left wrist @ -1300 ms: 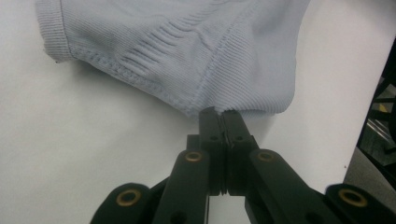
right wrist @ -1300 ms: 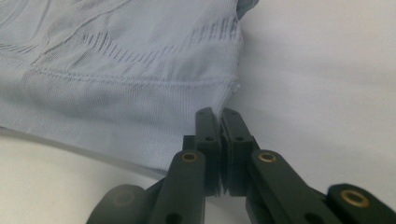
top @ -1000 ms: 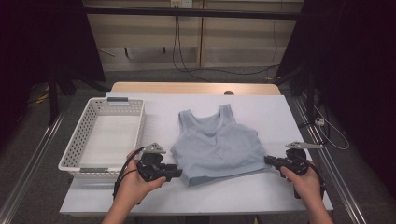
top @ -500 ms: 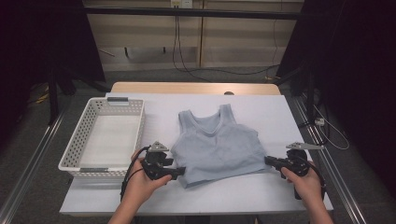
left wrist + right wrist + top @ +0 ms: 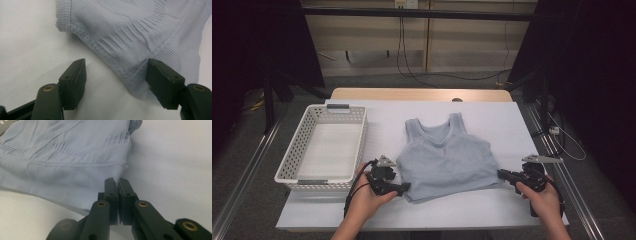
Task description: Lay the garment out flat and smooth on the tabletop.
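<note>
A light blue ribbed tank top (image 5: 444, 160) lies flat on the white table, straps away from me. My left gripper (image 5: 406, 187) sits at its lower left corner. In the left gripper view the jaws (image 5: 117, 65) stand apart and have just been opening. The hem corner (image 5: 140, 82) lies loose between them, with no pad pressing on it. My right gripper (image 5: 502, 174) is at the lower right corner. Its jaws (image 5: 117, 181) are shut, with a thin edge of the top (image 5: 62, 157) pinched between the pads.
A white plastic basket (image 5: 294, 165) stands at the left of the table, a short way from my left hand. The white table top (image 5: 492, 115) ends just behind my hands at the front. Dark floor and metal rails run along both sides.
My left gripper's jaws have opened wider and the hand has sunk a little toward the table, with the top's left corner now lying loose. The right gripper has stayed put.
</note>
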Demonstrator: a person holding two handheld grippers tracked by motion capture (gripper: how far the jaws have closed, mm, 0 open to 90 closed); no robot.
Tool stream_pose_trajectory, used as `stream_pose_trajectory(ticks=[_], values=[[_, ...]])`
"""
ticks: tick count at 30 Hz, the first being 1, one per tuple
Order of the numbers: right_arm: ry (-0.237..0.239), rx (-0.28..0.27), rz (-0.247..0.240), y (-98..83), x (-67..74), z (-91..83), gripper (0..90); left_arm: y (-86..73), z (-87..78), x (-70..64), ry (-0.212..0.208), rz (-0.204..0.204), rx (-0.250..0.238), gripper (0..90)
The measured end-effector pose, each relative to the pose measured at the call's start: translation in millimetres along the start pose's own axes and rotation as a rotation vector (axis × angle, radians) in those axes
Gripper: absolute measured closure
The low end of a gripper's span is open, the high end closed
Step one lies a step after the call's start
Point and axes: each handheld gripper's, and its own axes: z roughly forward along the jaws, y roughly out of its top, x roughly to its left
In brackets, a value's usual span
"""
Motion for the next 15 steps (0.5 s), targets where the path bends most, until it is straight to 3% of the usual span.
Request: stream_pose_trajectory(ticks=[6, 8, 10, 13, 15], values=[[0.001, 0.0, -0.01, -2.1, 0.7, -0.6, 87.8, 1.4, 0.9, -2.4, -0.057, -0.033, 0.019, 54.5], [0.004, 0.001, -0.008, -3.1, 0.4, -1.5, 87.8, 2.5, 1.7, -4.5, -0.044, -0.027, 0.027, 56.3], [0.009, -0.002, -0.006, -4.5, 0.2, -2.1, 87.8, 3.4, 2.8, -4.7, -0.064, -0.038, 0.037, 62.3], [0.004, 0.001, -0.009, -6.4, 1.3, -2.5, 87.8, 4.5, 3.6, -5.0, -0.058, -0.035, 0.047, 69.5], [-0.001, 0.001, -0.016, -7.1, 2.2, -2.9, 87.8, 4.8, 4.4, -3.4, -0.083, -0.062, 0.055, 78.4]])
